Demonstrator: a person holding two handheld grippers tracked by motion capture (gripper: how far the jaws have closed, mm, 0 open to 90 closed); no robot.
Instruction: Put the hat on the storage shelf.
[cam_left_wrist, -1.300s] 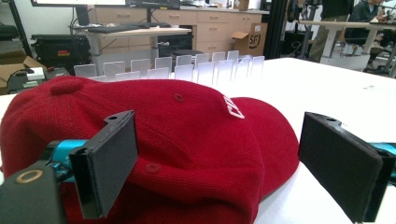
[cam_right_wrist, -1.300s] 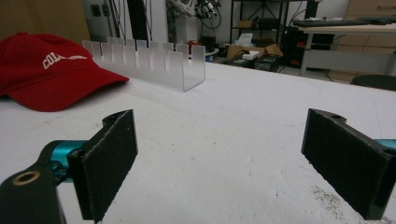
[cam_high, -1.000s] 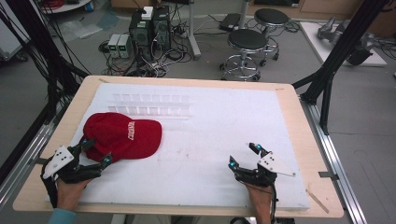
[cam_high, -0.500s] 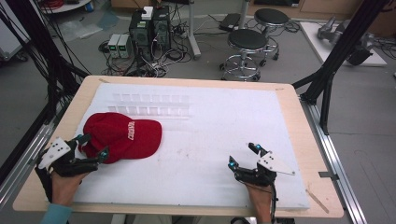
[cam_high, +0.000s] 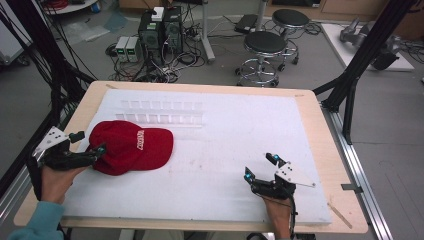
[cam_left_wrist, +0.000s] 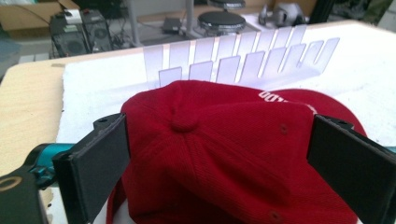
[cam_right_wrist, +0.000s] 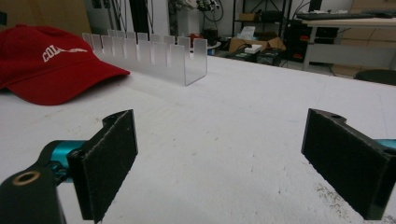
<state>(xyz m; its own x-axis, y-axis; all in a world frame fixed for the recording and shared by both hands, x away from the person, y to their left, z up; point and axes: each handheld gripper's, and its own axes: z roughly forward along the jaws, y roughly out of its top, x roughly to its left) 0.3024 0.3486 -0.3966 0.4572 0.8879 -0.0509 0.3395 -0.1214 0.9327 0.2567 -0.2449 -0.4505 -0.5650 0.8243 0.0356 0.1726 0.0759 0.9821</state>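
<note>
Sitting on the white foam mat (cam_high: 215, 150), the red baseball cap (cam_high: 131, 148) lies at the left side of the table (cam_high: 320, 125), crown up, its white lettering facing the clear slotted acrylic rack (cam_high: 162, 113) just behind it. Your left gripper (cam_high: 85, 150) is at the cap's left edge, and its jaws have just been opening. In the left gripper view they stand wide apart on either side of the cap's crown (cam_left_wrist: 224, 154), with the back of the cap between them; the left pad sits right against the fabric without visibly pressing it, so the cap is released rather than clenched. Your right gripper (cam_high: 261, 167) rests near the front right of the mat, well apart from the cap, its jaws spread wide with only bare foam between them. From the right gripper view, the cap (cam_right_wrist: 51, 63) and the rack (cam_right_wrist: 149, 56) show far off to the left.
</note>
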